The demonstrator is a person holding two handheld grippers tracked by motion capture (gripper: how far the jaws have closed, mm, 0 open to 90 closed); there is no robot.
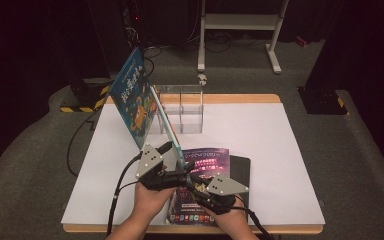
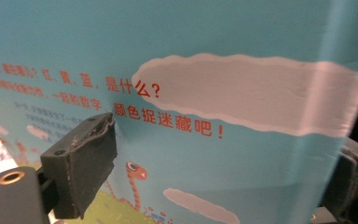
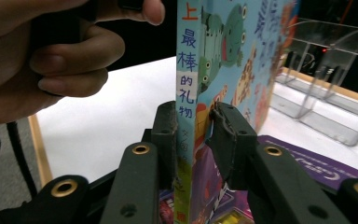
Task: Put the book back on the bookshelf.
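The high view looks forward and down from the person's side over the whole white desk (image 1: 280,150). The left gripper view sits very close against the blue picture book's (image 2: 242,56) back cover. The right gripper view faces the same book's spine (image 3: 186,93) at close range, desk beyond it.
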